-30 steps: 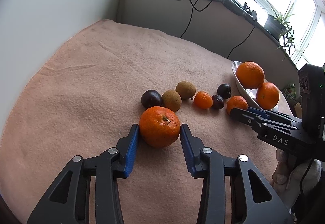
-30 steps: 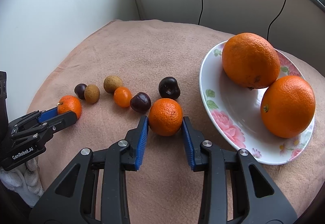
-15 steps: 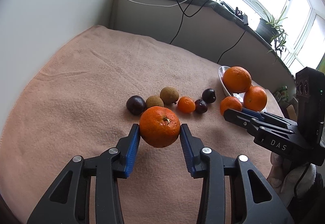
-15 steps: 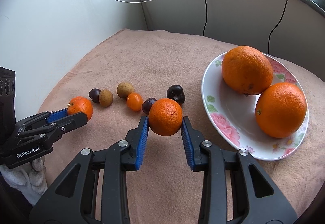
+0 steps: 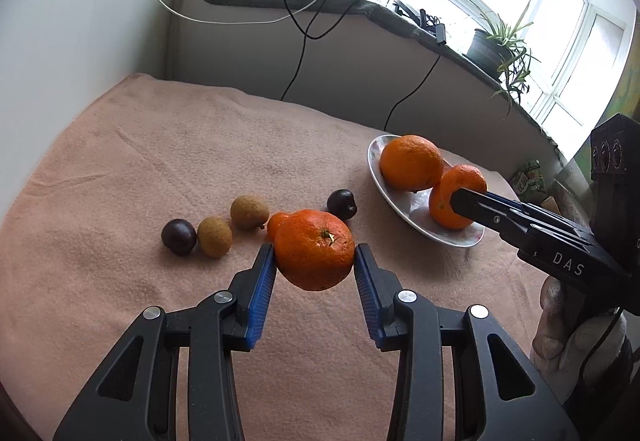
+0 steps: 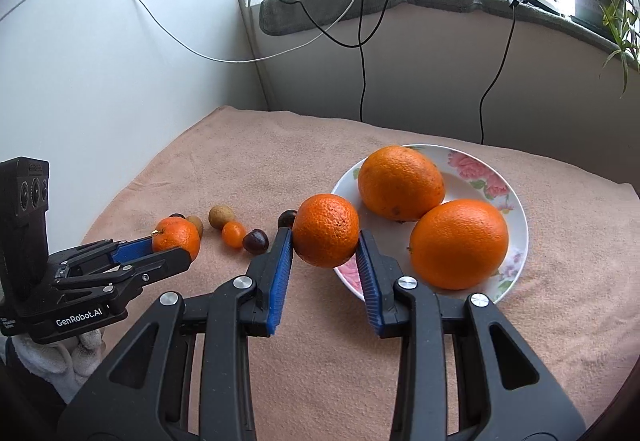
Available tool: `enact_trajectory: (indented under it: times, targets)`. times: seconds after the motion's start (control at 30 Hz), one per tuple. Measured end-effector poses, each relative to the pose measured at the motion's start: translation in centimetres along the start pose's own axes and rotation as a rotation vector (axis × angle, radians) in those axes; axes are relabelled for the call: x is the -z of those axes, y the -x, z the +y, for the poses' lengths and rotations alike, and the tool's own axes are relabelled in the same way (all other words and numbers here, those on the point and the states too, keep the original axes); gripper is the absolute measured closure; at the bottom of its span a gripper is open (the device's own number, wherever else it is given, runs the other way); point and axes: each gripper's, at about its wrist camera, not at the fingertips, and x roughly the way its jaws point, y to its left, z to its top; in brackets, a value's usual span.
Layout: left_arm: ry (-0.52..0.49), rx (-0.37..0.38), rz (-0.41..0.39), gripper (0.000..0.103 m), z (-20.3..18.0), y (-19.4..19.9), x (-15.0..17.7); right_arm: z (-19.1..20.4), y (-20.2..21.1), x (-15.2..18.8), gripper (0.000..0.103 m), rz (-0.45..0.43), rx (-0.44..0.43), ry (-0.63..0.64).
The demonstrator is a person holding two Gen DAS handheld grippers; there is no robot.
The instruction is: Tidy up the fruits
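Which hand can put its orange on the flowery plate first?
The right gripper. Its tangerine already hangs by the plate rim, next to the two oranges. The left gripper holds its tangerine farther off, above the small fruits.

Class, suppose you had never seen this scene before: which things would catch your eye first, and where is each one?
Two bright mandarins held off the cloth stand out: one clamped in the left gripper, the mandarin at the centre of its view, the other in the right gripper by the plate's near rim. Next, two large oranges sit on the floral plate at right. A row of small brown, dark and orange fruits lies on the peach cloth.
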Motion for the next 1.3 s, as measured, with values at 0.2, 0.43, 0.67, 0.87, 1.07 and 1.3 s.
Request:
enact_trajectory:
  times: [0.2,0.43,0.67,0.87,1.07,1.3]
  targets:
    - [-0.034,0.040,0.003,0.064,-2.4,-1.1,-0.9,-2.2,0.9,-0.6,0.069,-0.022,0.027,-0.027]
    - [-0.073,0.073,0.008,0.064,-5.0,-2.5,-1.7,-4.7,1.4,-1.3,0.069,-0.037,0.056,-0.055]
    - [-0.111,0.094,0.015,0.064,-7.0,-3.8,-2.4,-6.2,1.3,-1.7,0.069,-0.039,0.067,-0.069]
    - [-0.132,0.101,0.024,0.064,-8.2,-4.8,-2.9,-7.4,1.0,-2.2,0.069,-0.042,0.070,-0.086]
    - [-0.148,0.102,0.034,0.064,-9.0,-5.7,-3.3,-8.6,0.4,-2.6,0.069,-0.038,0.076,-0.104]
    - [-0.160,0.103,0.047,0.064,-9.7,-6.5,-3.3,-9.8,-0.6,-2.8,0.069,-0.025,0.083,-0.121]
